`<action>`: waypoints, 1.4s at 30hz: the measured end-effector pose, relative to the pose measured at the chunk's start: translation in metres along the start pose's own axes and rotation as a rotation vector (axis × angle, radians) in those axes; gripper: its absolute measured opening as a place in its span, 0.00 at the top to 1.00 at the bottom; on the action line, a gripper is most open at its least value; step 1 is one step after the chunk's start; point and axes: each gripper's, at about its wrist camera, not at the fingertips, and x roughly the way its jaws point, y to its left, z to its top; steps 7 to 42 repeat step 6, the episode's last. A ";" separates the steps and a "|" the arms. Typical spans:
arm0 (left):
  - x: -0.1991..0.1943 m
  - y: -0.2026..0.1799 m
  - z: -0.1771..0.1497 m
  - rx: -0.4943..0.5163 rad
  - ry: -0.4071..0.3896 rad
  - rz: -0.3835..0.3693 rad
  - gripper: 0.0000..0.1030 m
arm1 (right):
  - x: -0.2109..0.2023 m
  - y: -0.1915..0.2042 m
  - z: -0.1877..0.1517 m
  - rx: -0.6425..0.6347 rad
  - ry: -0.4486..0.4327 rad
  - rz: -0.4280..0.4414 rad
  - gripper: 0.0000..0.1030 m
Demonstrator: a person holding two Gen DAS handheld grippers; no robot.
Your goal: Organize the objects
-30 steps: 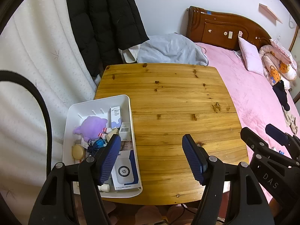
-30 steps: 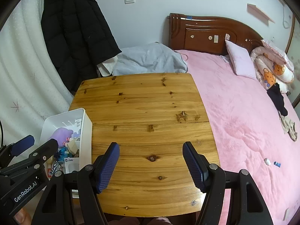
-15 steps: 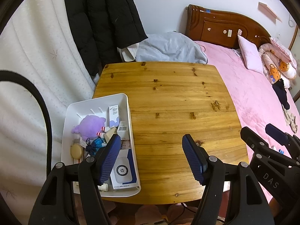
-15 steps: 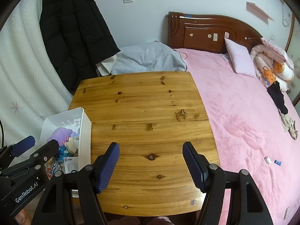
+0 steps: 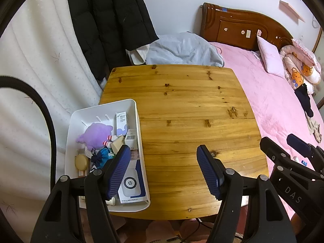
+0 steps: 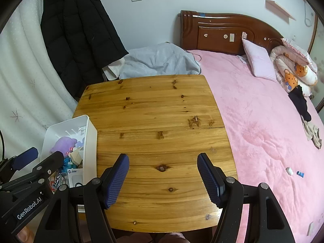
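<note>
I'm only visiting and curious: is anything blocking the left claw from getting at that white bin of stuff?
Nothing visible does. The left gripper hangs open right above the near end of the white bin, which has no lid, so the purple plush toy and boxes lie exposed.

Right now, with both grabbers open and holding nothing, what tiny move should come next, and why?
Probably lower the left gripper toward the white bin to pick one item, perhaps the purple plush toy. Both it and the right gripper are open and hold nothing, the wooden table beside the bin is bare, and everything sits jumbled in the bin under the left fingers.
</note>
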 end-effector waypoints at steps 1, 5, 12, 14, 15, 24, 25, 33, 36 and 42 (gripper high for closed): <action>0.001 0.000 0.001 0.001 0.001 -0.001 0.30 | 0.000 0.000 0.000 0.001 0.000 0.000 0.31; 0.001 0.000 0.002 0.001 0.002 -0.001 0.30 | 0.000 0.001 0.000 0.001 -0.001 -0.001 0.31; 0.001 0.000 0.002 0.001 0.002 -0.001 0.30 | 0.000 0.001 0.000 0.001 0.000 0.000 0.31; 0.001 0.000 0.002 0.001 0.002 -0.001 0.30 | 0.000 0.001 0.000 0.001 0.000 0.000 0.31; 0.001 0.000 0.002 0.001 0.002 -0.001 0.30 | 0.000 0.001 0.000 0.001 0.000 0.000 0.31; 0.001 0.000 0.002 0.001 0.002 -0.001 0.30 | 0.000 0.001 0.000 0.001 0.000 0.000 0.31; 0.001 0.000 0.002 0.001 0.002 -0.001 0.30 | 0.000 0.001 0.000 0.001 0.000 0.000 0.31; 0.001 0.000 0.002 0.001 0.002 -0.001 0.30 | 0.000 0.001 0.000 0.001 0.000 0.000 0.31; 0.001 0.000 0.002 0.001 0.002 -0.001 0.30 | 0.000 0.001 0.000 0.001 0.000 0.000 0.31; 0.001 0.000 0.002 0.001 0.002 -0.001 0.30 | 0.000 0.001 0.000 0.001 0.000 0.000 0.31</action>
